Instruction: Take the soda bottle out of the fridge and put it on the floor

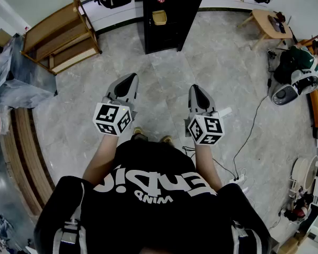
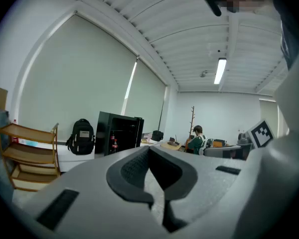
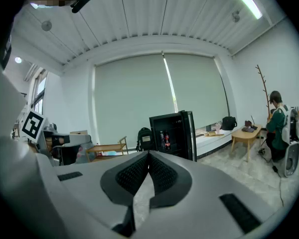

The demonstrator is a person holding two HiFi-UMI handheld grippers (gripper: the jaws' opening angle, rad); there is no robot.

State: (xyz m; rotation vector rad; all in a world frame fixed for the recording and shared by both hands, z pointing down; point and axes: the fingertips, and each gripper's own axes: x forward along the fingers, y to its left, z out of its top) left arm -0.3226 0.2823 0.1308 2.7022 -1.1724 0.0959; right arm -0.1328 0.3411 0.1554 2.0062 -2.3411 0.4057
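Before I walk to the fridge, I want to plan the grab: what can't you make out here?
Soda bottle: too small in both gripper views to read its label or count its neighbours.
Fridge interior: dark in every view; its bottom is hidden behind the right gripper in that gripper's view.
Floor before the fridge: covered by the left gripper in its own view.

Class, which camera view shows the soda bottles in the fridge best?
The right gripper view: the soda bottles stand upright and largest, inside the black fridge. The left gripper view shows them smaller; the head view gives only a red glimpse.
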